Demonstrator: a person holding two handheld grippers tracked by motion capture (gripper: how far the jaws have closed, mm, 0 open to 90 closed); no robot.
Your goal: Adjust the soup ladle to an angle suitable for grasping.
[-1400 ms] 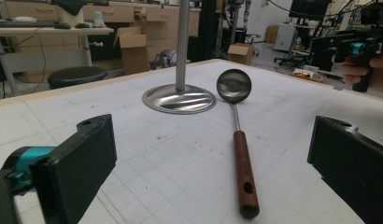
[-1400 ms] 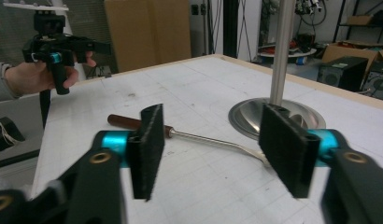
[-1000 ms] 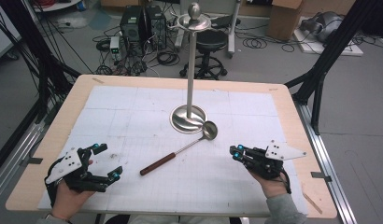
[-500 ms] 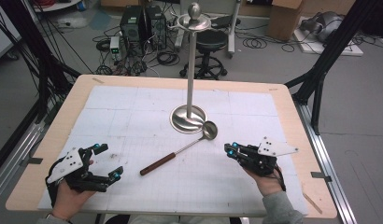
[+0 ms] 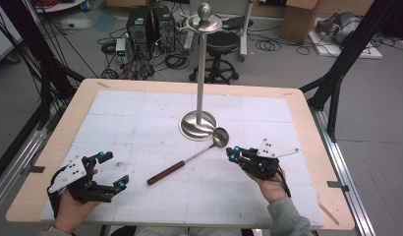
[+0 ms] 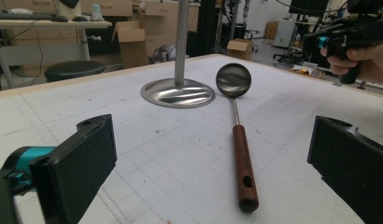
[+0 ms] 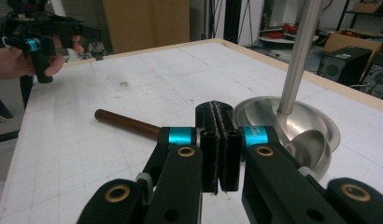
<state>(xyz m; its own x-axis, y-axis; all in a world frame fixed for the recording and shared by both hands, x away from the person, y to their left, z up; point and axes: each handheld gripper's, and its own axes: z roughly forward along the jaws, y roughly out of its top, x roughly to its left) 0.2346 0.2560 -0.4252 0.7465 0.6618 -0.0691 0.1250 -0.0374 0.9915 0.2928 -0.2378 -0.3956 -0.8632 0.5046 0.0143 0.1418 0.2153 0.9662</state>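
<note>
I note the ladle (image 6: 236, 122): polished metal bowl and thin steel shaft, glossy, with a smooth dark-brown wooden handle. Stand (image 5: 199, 124): bright metal pole and mirror-like dished base. Mat (image 5: 140, 123): matt white sheet, faint grid, scuffed and speckled. Table (image 5: 307, 118) edge: pale wood, matt. My left gripper (image 6: 213, 163) and right gripper (image 7: 219, 145): matt black plastic, teal anodised collars, brass-coloured rivets; right pads look rough, rubbery.

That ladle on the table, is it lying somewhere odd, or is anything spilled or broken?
The ladle lies flat on the mat, its bowl against the base of the tall metal stand rather than hanging from it. Nothing looks spilled or broken.
</note>
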